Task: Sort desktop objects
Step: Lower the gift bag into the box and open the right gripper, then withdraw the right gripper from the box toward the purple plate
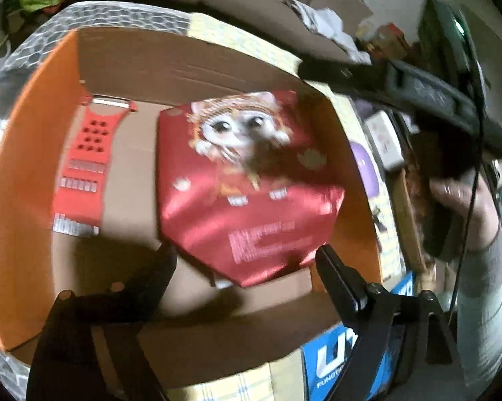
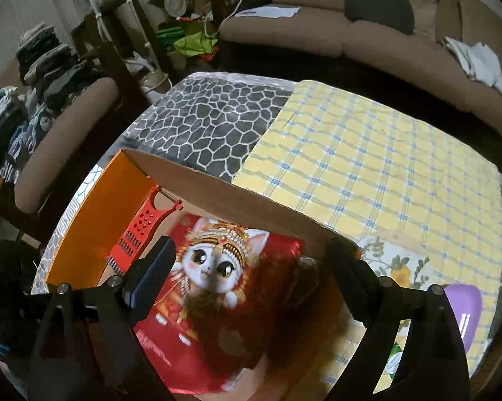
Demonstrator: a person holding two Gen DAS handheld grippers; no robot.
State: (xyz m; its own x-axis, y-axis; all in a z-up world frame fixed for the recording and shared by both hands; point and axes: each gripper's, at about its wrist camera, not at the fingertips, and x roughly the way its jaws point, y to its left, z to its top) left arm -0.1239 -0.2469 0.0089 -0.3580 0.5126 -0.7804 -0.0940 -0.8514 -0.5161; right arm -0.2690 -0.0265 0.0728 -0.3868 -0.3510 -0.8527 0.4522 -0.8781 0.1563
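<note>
I am looking down into the cardboard box (image 1: 23, 173) that is sitting on the table (image 2: 214, 117), over toward its near left corner where the grey stone-pattern cover gives way to the yellow checked cloth (image 2: 368, 153). The red foil bag (image 1: 251, 183) with the cartoon cat is lying inside the box against its right wall, and the red grater (image 1: 83, 167) is lying flat along the left wall, apart from the bag.

My left gripper (image 1: 247, 257) is hovering over the bag's near edge with its fingers standing wide; the pads are touching nothing, and the bag looks to be resting on the box floor, though blur keeps me from being sure. My right gripper (image 2: 251, 250) is hanging above the same box, its fingers spread wide and empty too, with the cat's face showing between them.

I am judging the bag as light, soft and crinkly: the foil is creasing and shining, so it should be slippery under hard pads and will sag if taken by a corner. If I need it again, I am planning on pinching a sealed edge seam rather than the puffed middle. The grater looks stiff and thin; I am favouring its handle end, away from the blades.
</note>
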